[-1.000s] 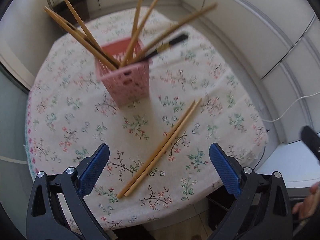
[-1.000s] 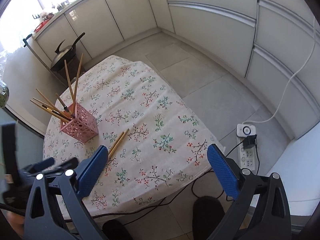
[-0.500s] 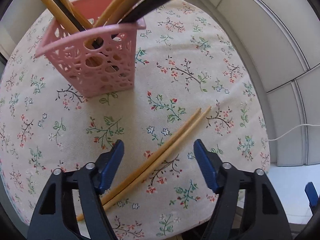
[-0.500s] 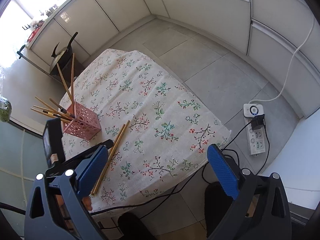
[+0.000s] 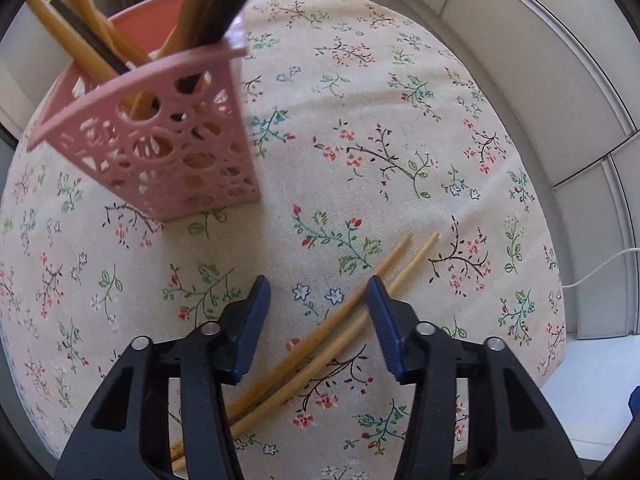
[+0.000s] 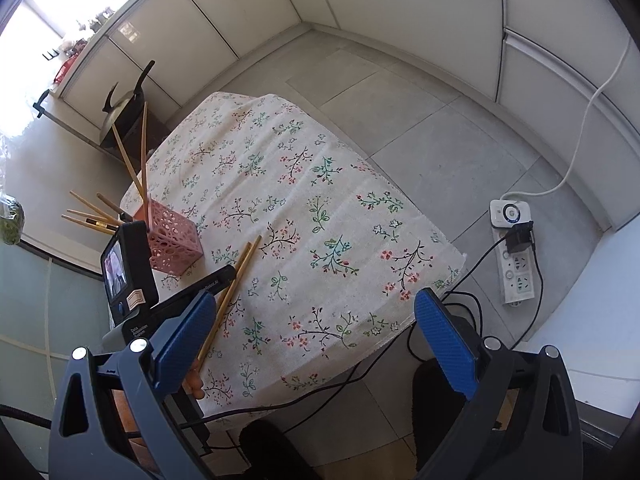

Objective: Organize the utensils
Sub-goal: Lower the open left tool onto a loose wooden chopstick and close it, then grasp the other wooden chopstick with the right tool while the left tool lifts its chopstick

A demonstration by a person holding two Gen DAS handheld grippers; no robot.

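two loose chopsticks (image 5: 340, 332) lie side by side on the flowered cloth (image 5: 400, 120) of the desk, near the front edge. the left gripper (image 5: 318, 312) sits low over them, its blue pads partly open, one on each side of the pair, not clamped. just behind stands a pink basket (image 5: 180, 160) with more chopsticks leaning out. the right gripper (image 6: 316, 344) hangs wide open, well apart, above the desk's corner. a power strip (image 6: 516, 256) lies on the floor.
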